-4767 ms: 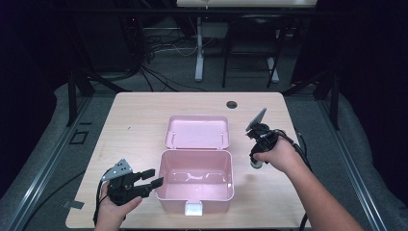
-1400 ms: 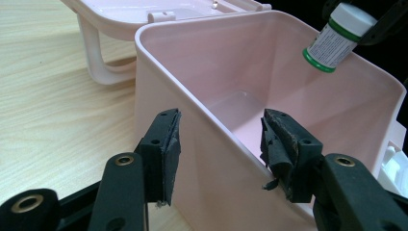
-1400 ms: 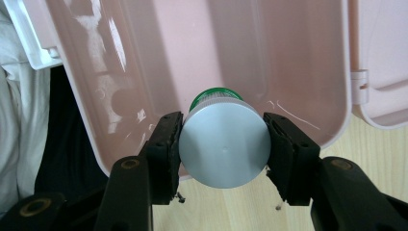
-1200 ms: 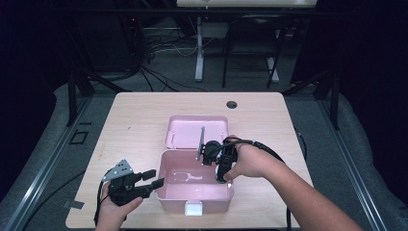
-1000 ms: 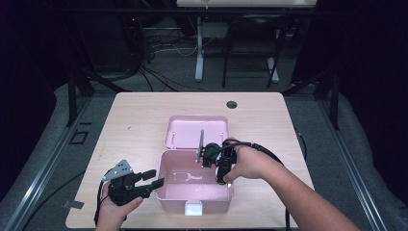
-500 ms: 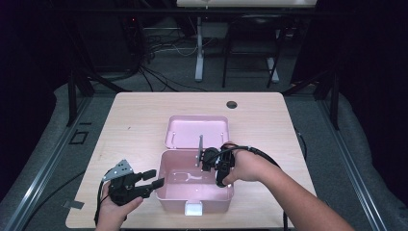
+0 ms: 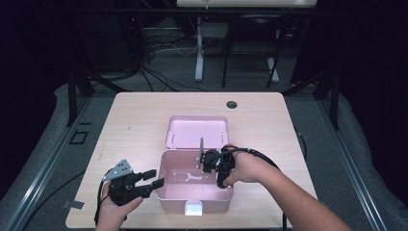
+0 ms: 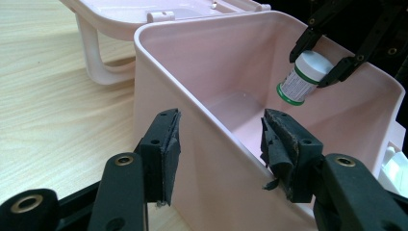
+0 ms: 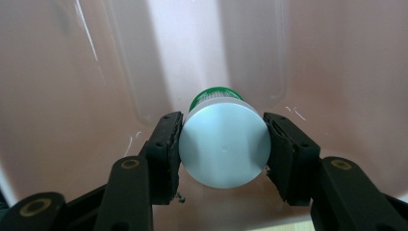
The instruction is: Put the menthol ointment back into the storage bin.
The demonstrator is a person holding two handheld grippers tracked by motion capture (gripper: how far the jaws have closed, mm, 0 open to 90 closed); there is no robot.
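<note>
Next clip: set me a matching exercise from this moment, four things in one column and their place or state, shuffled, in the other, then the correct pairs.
Things:
1. left gripper
2. right gripper
3. white-capped bottle
4. lid

Place or state:
A. lying open on the table behind the pink box
B. jaws open, straddling the box's side wall
C. held in the air inside the box
D. jaws shut on the bottle's cap

Pairs: 1-B, 2-D, 3-C, 4-A
</note>
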